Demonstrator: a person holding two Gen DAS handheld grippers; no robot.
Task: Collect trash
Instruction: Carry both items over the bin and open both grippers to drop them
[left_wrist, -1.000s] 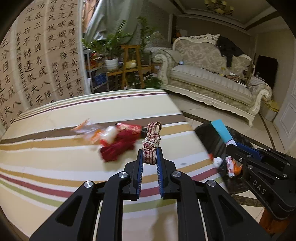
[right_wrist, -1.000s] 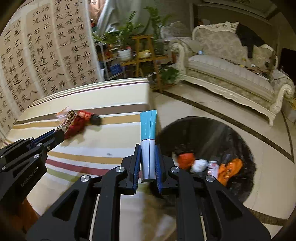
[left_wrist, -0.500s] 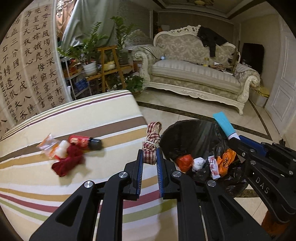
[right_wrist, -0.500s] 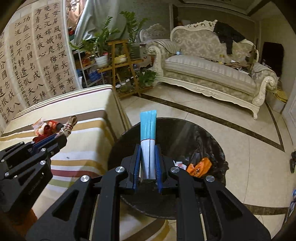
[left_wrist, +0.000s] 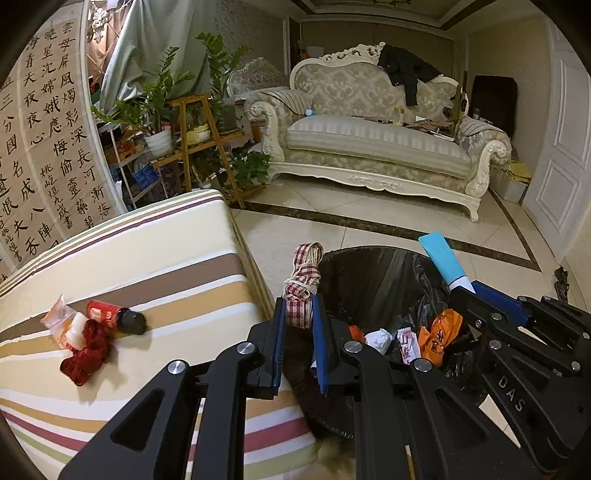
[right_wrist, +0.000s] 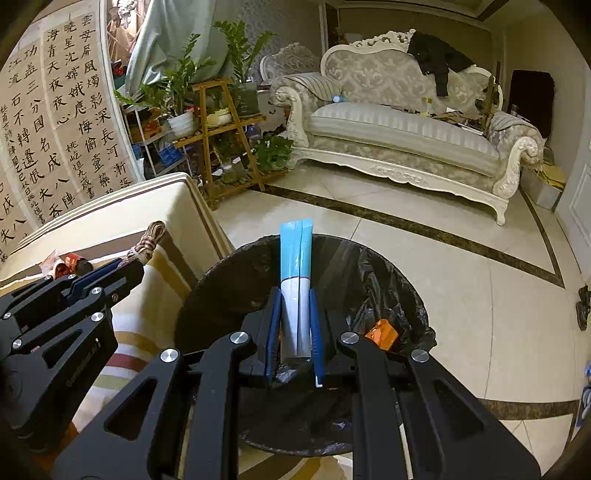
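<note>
My left gripper (left_wrist: 299, 317) is shut on a red-checked cloth bundle tied with string (left_wrist: 303, 284), held at the left rim of the black-lined trash bin (left_wrist: 373, 273). My right gripper (right_wrist: 294, 325) is shut on a blue and white tube (right_wrist: 295, 280), held over the bin (right_wrist: 388, 280). The tube (left_wrist: 443, 260) and right gripper (left_wrist: 480, 295) also show in the left wrist view. Wrappers and an orange bag (left_wrist: 439, 334) lie inside the bin. A red bottle (left_wrist: 114, 315), a red cloth (left_wrist: 86, 354) and a wrapper (left_wrist: 61, 319) lie on the striped table (left_wrist: 177, 266).
An ornate sofa (left_wrist: 376, 144) stands at the back across the tiled floor (right_wrist: 480, 295). A wooden plant stand with potted plants (left_wrist: 199, 125) is behind the table. A calligraphy screen (left_wrist: 44, 147) lines the left side. A white door (left_wrist: 561, 147) is at right.
Both grippers have moved right, away from the table and over the trash bin, still holding the cloth bundle and the tube. The table trash has slid to the left of view.
</note>
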